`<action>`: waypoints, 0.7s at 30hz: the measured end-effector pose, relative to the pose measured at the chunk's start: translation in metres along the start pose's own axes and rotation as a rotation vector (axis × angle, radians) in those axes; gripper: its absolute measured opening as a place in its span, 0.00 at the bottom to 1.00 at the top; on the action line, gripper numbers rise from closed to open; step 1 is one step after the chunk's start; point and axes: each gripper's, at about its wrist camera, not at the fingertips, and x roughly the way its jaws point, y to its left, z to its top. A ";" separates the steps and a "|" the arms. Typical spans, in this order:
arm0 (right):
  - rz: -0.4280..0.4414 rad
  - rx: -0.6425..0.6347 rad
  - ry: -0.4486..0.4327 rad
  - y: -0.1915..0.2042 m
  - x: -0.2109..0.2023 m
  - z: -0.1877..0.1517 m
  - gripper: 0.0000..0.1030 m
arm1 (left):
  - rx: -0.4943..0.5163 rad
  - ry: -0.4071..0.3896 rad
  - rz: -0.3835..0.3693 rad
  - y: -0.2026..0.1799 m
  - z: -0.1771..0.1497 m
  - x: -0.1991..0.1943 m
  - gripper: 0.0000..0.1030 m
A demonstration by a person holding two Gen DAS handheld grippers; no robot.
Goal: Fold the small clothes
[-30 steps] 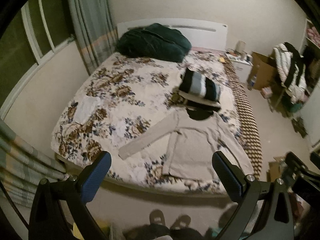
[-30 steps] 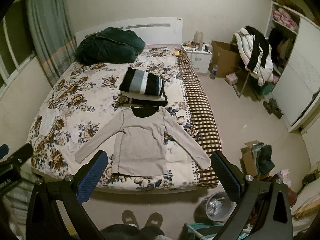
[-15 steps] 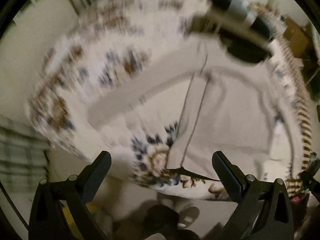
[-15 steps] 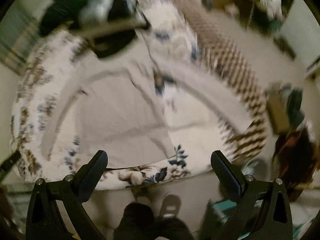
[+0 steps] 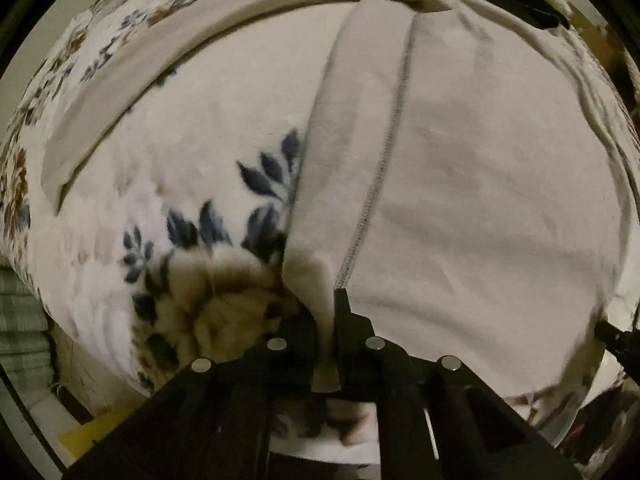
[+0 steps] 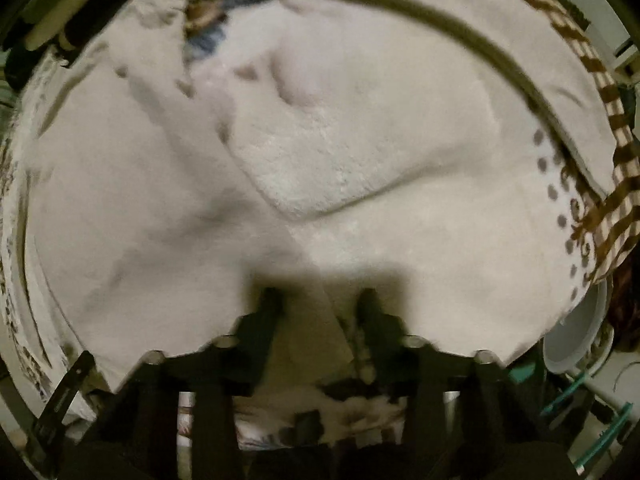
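Note:
A beige long-sleeved shirt point(image 5: 480, 184) lies spread on the floral bed blanket point(image 5: 192, 168), its left sleeve point(image 5: 132, 80) stretched out to the left. My left gripper point(image 5: 326, 312) is shut on the shirt's bottom left hem corner at the bed's near edge. In the right wrist view the shirt point(image 6: 132, 208) fills the left and its right sleeve point(image 6: 520, 40) arcs across the top. My right gripper point(image 6: 320, 300) has its jaws partly closed around the shirt's bottom right hem corner, with a gap still showing between them.
A brown checked blanket strip point(image 6: 616, 184) runs along the bed's right edge. A white basin point(image 6: 576, 340) sits on the floor at the right. Dark folded clothes point(image 6: 80, 4) lie beyond the shirt's collar. A green curtain point(image 5: 20, 320) hangs at the far left.
Both grippers dropped from a high view over the bed down to the shirt's bottom hem. The left jaws closed on the left corner; the right jaws narrowed around the right corner.

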 end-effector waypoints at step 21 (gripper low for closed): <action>-0.032 -0.034 0.008 0.097 -0.049 0.035 0.04 | 0.049 -0.012 -0.103 0.062 -0.037 -0.062 0.03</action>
